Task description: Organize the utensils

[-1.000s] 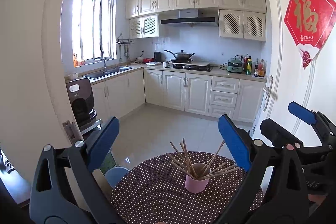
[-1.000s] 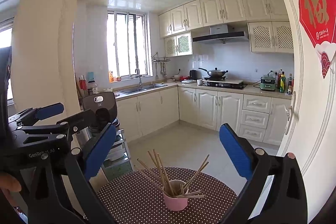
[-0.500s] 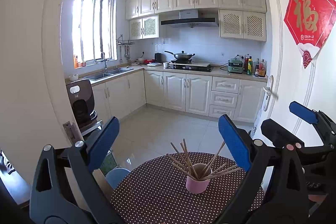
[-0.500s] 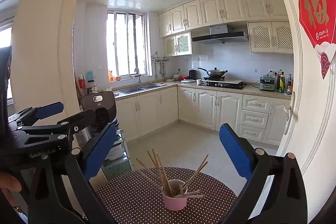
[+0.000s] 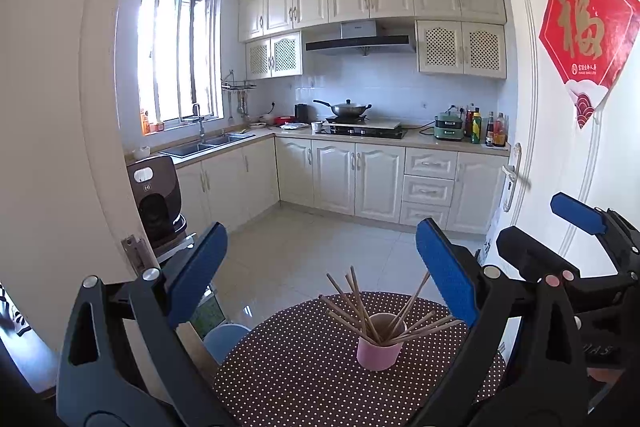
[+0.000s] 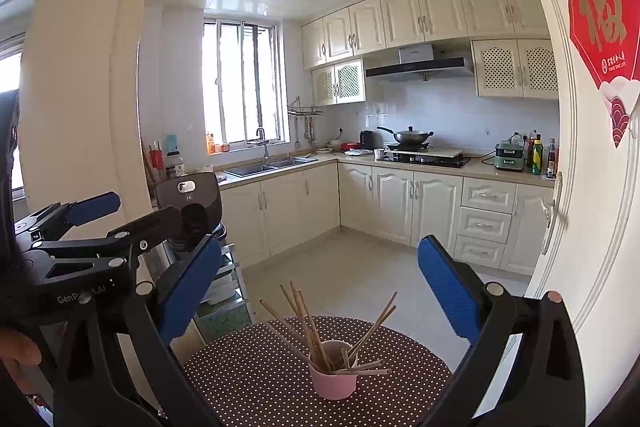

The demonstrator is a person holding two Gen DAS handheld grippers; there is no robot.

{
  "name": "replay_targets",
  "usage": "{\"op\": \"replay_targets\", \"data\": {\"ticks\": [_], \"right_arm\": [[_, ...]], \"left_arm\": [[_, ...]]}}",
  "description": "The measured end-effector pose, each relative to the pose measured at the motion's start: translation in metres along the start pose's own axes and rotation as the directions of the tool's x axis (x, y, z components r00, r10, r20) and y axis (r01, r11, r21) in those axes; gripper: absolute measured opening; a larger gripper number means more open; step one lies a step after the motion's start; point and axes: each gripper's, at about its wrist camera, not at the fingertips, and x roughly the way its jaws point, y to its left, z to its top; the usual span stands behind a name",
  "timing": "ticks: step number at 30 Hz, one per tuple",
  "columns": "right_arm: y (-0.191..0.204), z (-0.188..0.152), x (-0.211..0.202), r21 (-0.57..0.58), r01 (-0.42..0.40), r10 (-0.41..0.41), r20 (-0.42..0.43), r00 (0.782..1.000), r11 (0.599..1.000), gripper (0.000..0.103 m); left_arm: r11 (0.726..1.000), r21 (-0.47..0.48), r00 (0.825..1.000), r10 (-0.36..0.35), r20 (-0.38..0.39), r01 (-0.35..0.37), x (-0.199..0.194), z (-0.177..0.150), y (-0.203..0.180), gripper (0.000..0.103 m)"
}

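Note:
A pink cup (image 5: 379, 346) stands on a round brown table with white dots (image 5: 304, 367). Several wooden chopsticks (image 5: 362, 309) fan out of the cup. The cup (image 6: 333, 371) and chopsticks (image 6: 308, 323) also show in the right wrist view. My left gripper (image 5: 320, 275) is open and empty, held above and short of the cup. My right gripper (image 6: 320, 287) is open and empty at about the same height. The right gripper also shows at the right edge of the left wrist view (image 5: 576, 227); the left gripper shows at the left of the right wrist view (image 6: 80, 227).
A blue stool (image 5: 224, 341) stands at the table's left edge. A brown appliance on a rack (image 6: 192, 207) stands left of the table. A white door with a handle (image 5: 516, 171) is on the right. Kitchen cabinets and tiled floor (image 5: 320, 255) lie beyond.
Both views have drifted very slightly; the cup sits a touch lower in the frames. Both grippers remain open and empty.

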Motion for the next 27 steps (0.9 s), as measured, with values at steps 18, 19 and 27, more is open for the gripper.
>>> {"op": "replay_targets", "data": {"ticks": [18, 19, 27], "right_arm": [[0.0051, 0.0006, 0.0013, 0.002, 0.005, -0.005, -0.011, 1.000, 1.000, 0.095], [0.0049, 0.0007, 0.0015, 0.003, 0.004, -0.004, -0.012, 1.000, 1.000, 0.095], [0.0065, 0.0007, 0.0039, 0.001, 0.006, -0.006, -0.020, 1.000, 1.000, 0.095]], "left_arm": [[1.000, 0.002, 1.000, 0.001, -0.006, -0.001, 0.0035, -0.0005, 0.0012, 0.094], [1.000, 0.002, 1.000, 0.001, -0.007, -0.001, 0.0038, -0.0009, 0.0013, 0.094], [1.000, 0.004, 1.000, 0.002, -0.007, -0.002, 0.0032, -0.0016, 0.0031, 0.094]]}}
